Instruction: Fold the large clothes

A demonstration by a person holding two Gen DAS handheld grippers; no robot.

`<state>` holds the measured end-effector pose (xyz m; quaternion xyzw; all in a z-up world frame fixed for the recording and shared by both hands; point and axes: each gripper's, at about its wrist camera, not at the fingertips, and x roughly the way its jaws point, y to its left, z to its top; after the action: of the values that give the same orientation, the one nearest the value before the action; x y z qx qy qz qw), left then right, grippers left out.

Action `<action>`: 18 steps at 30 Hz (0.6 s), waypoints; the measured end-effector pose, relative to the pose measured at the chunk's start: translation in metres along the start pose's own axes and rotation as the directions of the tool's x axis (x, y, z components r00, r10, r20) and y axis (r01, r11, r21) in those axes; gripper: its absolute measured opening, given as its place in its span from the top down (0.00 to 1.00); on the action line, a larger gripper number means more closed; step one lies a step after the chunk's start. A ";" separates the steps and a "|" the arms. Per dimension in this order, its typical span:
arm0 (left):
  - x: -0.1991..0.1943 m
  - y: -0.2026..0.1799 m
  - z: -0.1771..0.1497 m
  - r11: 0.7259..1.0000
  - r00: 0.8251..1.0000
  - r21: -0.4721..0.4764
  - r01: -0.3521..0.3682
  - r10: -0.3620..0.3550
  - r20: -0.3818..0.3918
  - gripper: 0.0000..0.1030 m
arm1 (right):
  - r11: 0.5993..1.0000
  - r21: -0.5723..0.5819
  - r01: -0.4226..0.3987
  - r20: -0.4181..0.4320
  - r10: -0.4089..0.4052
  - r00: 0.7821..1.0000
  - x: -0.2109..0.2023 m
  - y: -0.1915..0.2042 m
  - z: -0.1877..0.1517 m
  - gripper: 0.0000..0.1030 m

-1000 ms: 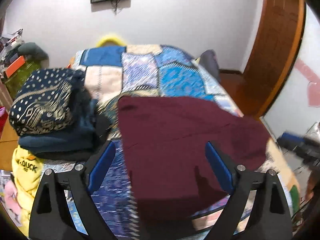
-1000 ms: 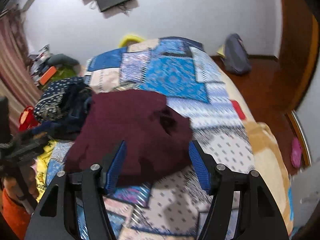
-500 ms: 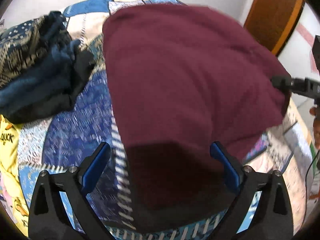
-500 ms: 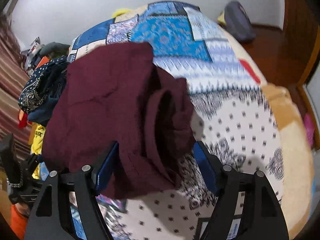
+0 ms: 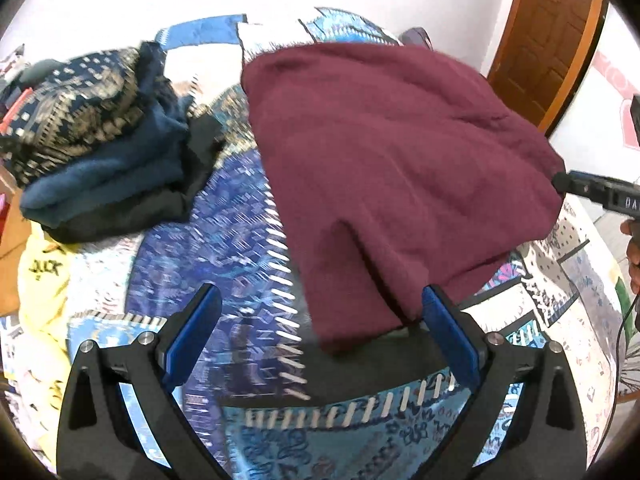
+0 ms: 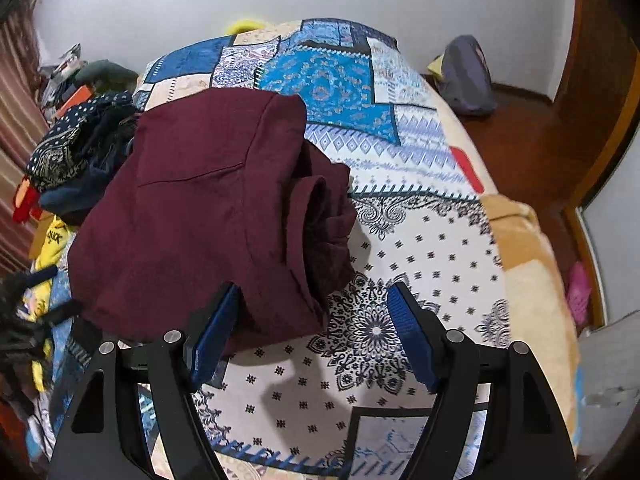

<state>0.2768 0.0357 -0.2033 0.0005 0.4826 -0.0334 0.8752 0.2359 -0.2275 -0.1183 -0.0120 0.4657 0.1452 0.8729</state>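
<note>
A maroon garment (image 5: 392,168) lies folded on the patchwork bedspread (image 5: 224,248). In the right wrist view the maroon garment (image 6: 200,208) shows a rolled, bunched edge on its right side. My left gripper (image 5: 320,332) is open and empty, just in front of the garment's near corner. My right gripper (image 6: 308,336) is open and empty, its left finger (image 6: 212,336) close beside the garment's near edge. The right gripper's tip also shows in the left wrist view (image 5: 592,192) at the garment's right corner.
A pile of dark blue and patterned clothes (image 5: 100,140) sits left of the garment, with a yellow cloth (image 5: 44,276) below it. A grey bag (image 6: 464,76) lies on the wooden floor by the door (image 5: 552,36). The bed's right edge (image 6: 536,280) drops off.
Both grippers have pulled back a little from the garment, which now lies lower and farther in view. The left wrist view has tilted up, showing the wall again.
</note>
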 end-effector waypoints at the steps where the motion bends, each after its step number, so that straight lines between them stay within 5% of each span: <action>1: -0.005 0.003 0.003 1.000 1.000 -0.004 -0.012 0.012 0.015 0.03 | 1.000 -0.007 0.001 -0.002 -0.001 1.000 -0.002 0.000 0.001 0.30; 10: -0.033 0.042 0.040 0.992 0.991 -0.109 -0.066 0.078 0.108 0.03 | 0.995 0.032 -0.098 0.050 0.096 0.994 -0.018 -0.002 0.032 0.28; 18: 0.007 0.062 0.059 0.968 0.996 -0.236 0.087 -0.079 0.045 0.03 | 0.976 0.103 -0.193 -0.032 0.197 0.980 0.025 -0.004 0.052 0.28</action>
<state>0.3339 0.0952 -0.1798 -0.1252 0.4672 -0.0118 0.8752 0.2922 -0.2167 -0.1094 0.0741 0.4895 0.2067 0.8439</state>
